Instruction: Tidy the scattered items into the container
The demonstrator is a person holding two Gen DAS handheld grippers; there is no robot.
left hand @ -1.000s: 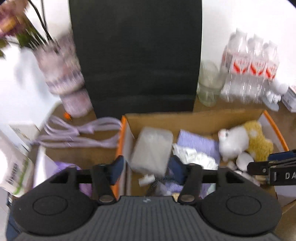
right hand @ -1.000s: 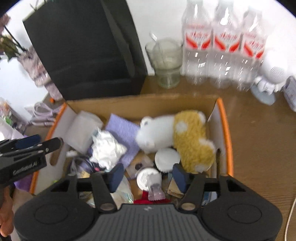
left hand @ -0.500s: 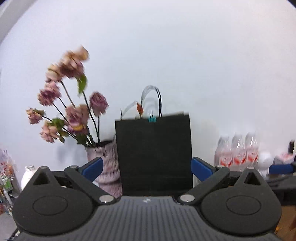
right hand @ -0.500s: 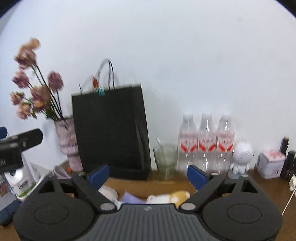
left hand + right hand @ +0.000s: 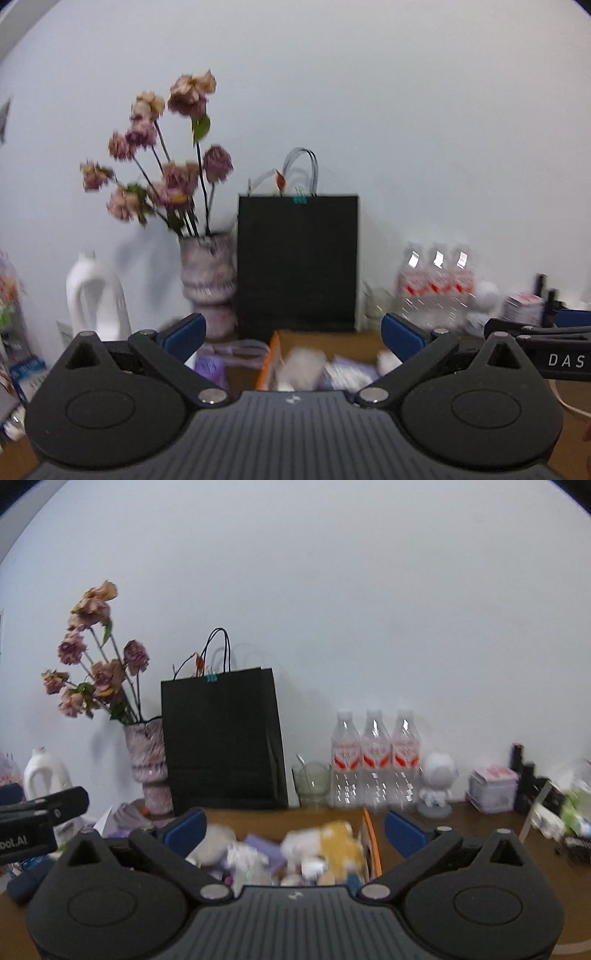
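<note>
My left gripper (image 5: 291, 330) — jaws wide, nothing between; my right gripper (image 5: 293, 829) — just opened wide, empty, above the cardboard box (image 5: 371, 840).

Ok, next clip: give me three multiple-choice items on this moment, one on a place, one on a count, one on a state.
1. The black paper bag stands:
A. inside the cardboard box
B. between the patterned vase and the glass cup
C. right of the bottles

2. Clear water bottles by the wall:
A. one
B. three
C. five

3. The right gripper is:
A. open, empty
B. shut on the plush toy
C. shut on a bottle

B: vase left, cup right. B: three caps. A: jaws spread, nothing between.
</note>
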